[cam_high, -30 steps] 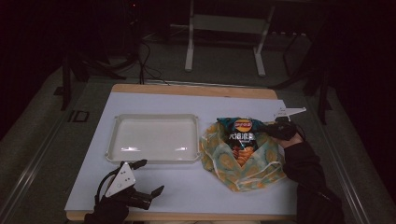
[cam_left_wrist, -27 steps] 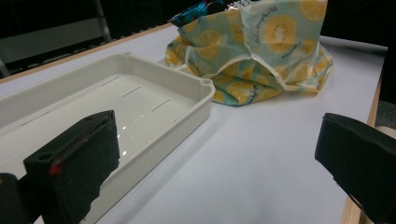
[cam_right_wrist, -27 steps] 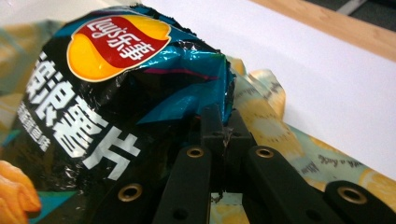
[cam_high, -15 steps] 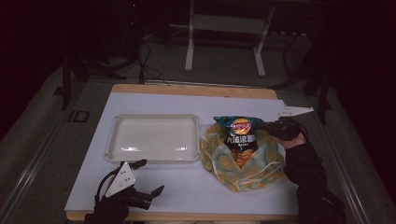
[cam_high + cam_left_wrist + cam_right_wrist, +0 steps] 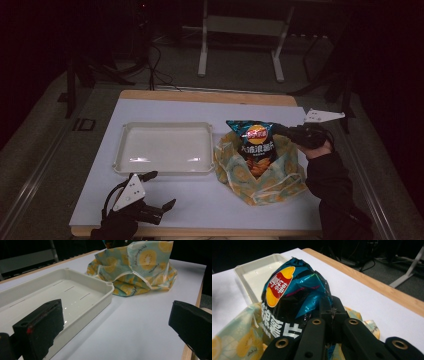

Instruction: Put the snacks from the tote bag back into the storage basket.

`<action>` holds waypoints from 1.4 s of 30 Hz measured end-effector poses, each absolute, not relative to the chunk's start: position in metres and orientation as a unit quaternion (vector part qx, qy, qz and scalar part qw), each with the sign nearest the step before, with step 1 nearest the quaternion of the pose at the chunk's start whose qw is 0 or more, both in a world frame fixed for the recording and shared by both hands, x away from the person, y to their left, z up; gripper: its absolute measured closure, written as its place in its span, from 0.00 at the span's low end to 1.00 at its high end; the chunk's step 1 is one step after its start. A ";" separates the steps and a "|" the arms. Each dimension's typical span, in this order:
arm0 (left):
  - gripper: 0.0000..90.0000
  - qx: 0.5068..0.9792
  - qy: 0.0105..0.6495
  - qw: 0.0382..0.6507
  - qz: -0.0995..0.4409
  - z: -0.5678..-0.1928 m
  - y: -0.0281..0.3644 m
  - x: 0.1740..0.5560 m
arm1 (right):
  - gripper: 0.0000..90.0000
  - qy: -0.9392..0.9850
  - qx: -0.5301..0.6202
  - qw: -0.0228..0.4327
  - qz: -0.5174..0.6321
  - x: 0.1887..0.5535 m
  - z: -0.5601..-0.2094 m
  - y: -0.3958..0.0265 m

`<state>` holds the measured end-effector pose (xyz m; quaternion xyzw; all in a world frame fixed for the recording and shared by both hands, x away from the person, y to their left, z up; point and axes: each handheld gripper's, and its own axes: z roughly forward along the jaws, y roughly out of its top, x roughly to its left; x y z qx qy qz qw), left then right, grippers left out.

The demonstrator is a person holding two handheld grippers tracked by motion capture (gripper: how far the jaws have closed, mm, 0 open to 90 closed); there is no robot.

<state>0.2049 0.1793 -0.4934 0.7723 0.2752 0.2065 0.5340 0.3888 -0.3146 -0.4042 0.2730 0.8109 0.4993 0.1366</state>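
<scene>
Dim room, white table with wood edge. White tray at centre-left, nothing in it. Just right of it, a yellow-patterned cloth bag, with a blue chip bag standing in it. Right gripper clenched on the chip bag's top corner, apparently lifting it. Left gripper near the front edge, jaws spread, holding nothing.

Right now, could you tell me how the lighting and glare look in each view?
High view: dim, surroundings nearly black, soft glints on the white tray. Left gripper view: brighter, its near jaws blurred. Right gripper view: sharp glare on the crinkled chip bag, background dark.
</scene>
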 end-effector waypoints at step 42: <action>0.00 0.766 0.277 0.541 0.211 -0.493 0.181 0.204 | 1.00 0.777 0.265 0.219 0.527 0.382 -0.311 -0.315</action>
